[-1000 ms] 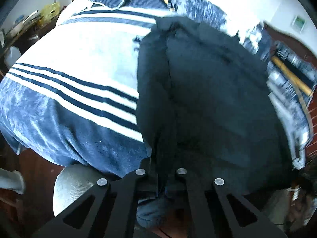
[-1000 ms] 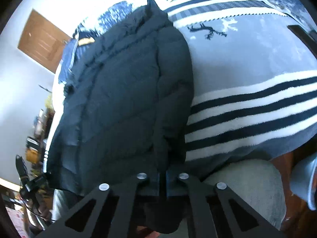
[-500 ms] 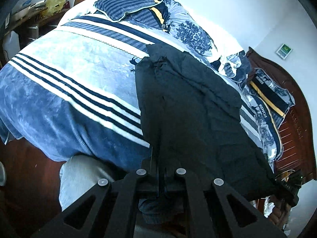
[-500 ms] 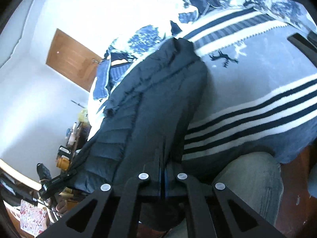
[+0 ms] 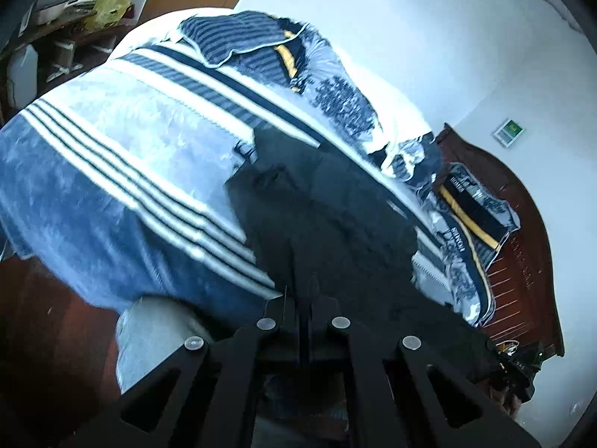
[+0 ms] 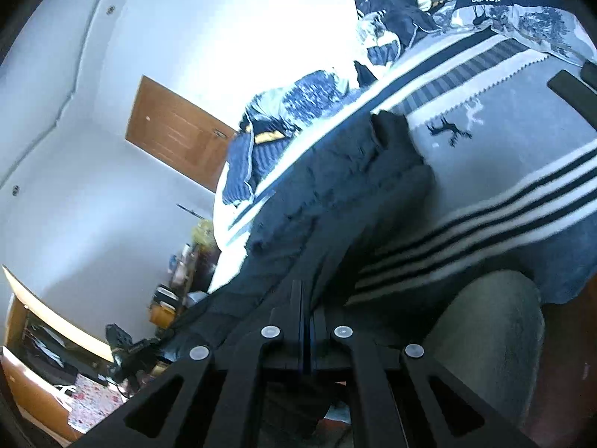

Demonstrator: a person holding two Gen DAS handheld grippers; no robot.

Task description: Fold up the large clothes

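A black puffer jacket (image 5: 328, 216) lies stretched over a bed with a blue and white striped blanket (image 5: 112, 156). My left gripper (image 5: 304, 291) is shut on the jacket's near edge, which hangs from its fingers. In the right wrist view the same jacket (image 6: 335, 194) runs away from me, its far end resting on the blanket (image 6: 503, 142). My right gripper (image 6: 304, 298) is shut on the jacket's near edge too. Both hold the near hem lifted above the bed's edge. The other gripper shows small at the right in the left wrist view (image 5: 518, 369).
Pillows and patterned bedding (image 5: 261, 41) lie at the far side of the bed. A wooden headboard (image 5: 522, 261) is at the right. A wooden door (image 6: 175, 134) and cluttered shelves (image 5: 63, 37) stand by the wall. A grey-clad knee (image 6: 485, 328) is below the bed edge.
Both grippers have risen and tilted up with the jacket's near hem still held. The jacket's near part has lifted off the bed, and more wall and ceiling show now.
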